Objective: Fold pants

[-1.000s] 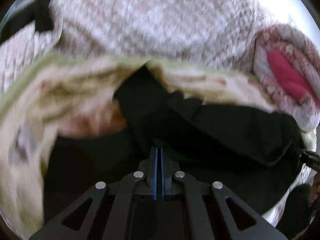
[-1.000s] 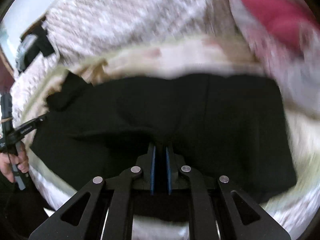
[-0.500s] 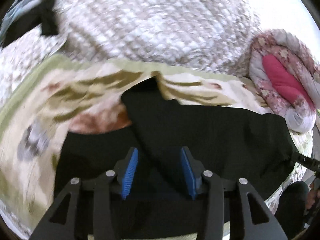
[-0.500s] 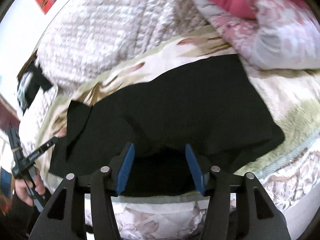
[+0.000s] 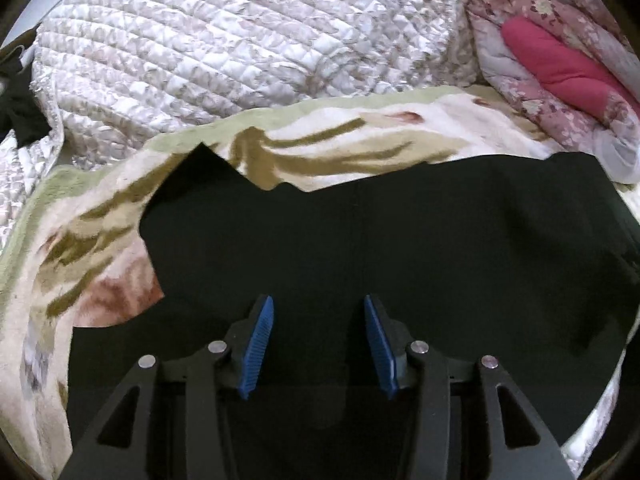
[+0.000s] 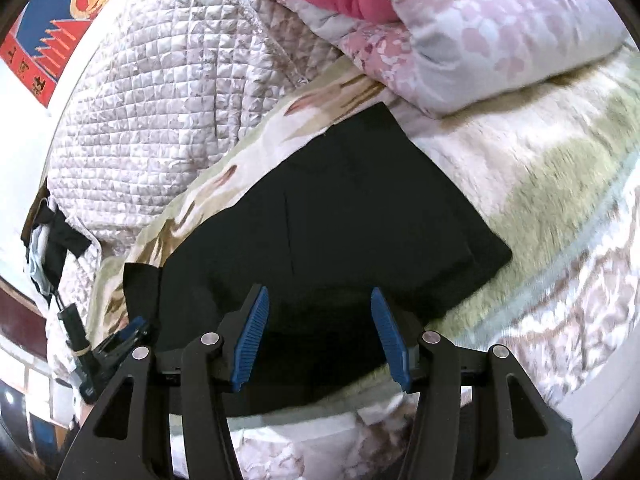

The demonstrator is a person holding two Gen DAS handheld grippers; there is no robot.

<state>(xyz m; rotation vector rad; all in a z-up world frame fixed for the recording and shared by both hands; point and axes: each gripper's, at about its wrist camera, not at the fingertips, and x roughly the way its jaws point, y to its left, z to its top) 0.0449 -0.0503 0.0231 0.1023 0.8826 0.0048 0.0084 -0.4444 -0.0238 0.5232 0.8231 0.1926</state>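
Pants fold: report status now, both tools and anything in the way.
Left tool open, right tool open, jaws just opened, nothing gripped. Black pants lying folded on the floral blanket. Nothing on the pants; pink quilt beside them, clear.

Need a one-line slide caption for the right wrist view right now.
Open right claw above folded black pants lying on a floral blanket, nothing between its blue pads.

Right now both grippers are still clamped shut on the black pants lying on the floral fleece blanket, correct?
Not quite. Both wrist views show the jaws apart: the left gripper and the right gripper have just opened and grip nothing. The black pants do lie on the floral fleece blanket.
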